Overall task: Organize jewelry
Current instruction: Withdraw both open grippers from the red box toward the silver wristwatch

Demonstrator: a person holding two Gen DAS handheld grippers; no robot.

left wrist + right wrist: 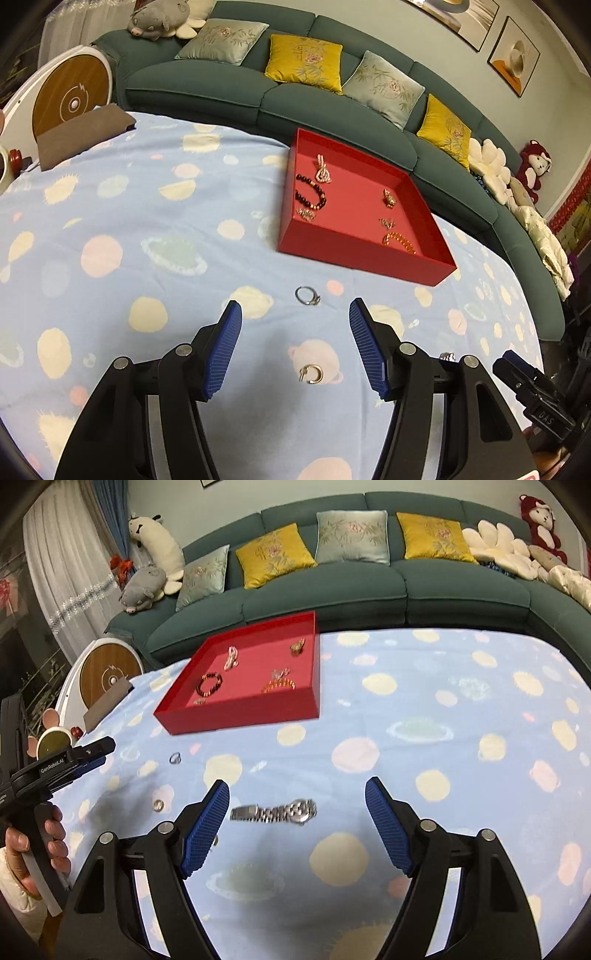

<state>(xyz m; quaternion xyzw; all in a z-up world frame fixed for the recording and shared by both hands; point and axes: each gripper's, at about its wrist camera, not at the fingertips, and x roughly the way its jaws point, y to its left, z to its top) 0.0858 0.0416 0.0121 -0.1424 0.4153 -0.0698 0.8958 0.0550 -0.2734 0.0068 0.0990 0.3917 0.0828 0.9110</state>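
A: Where's the jewelry?

B: A silver ring (307,295) lies just ahead of the left gripper (295,314), between its spread, empty jaws; a gold hoop earring (311,373) sits further back between them. A steel watch (275,811) lies between the right gripper (297,794) jaws, also released and touching nothing.

A: And the tray?

B: The red tray (354,254) sits beyond both, on the blue planet-print cloth (147,221), holding a dark bead bracelet (311,194), an orange bead bracelet (399,240) and small pieces too blurred to name.

A: Anything hidden?

B: A small shiny item (447,356) peeks from behind the left gripper's right finger; I can't identify it.
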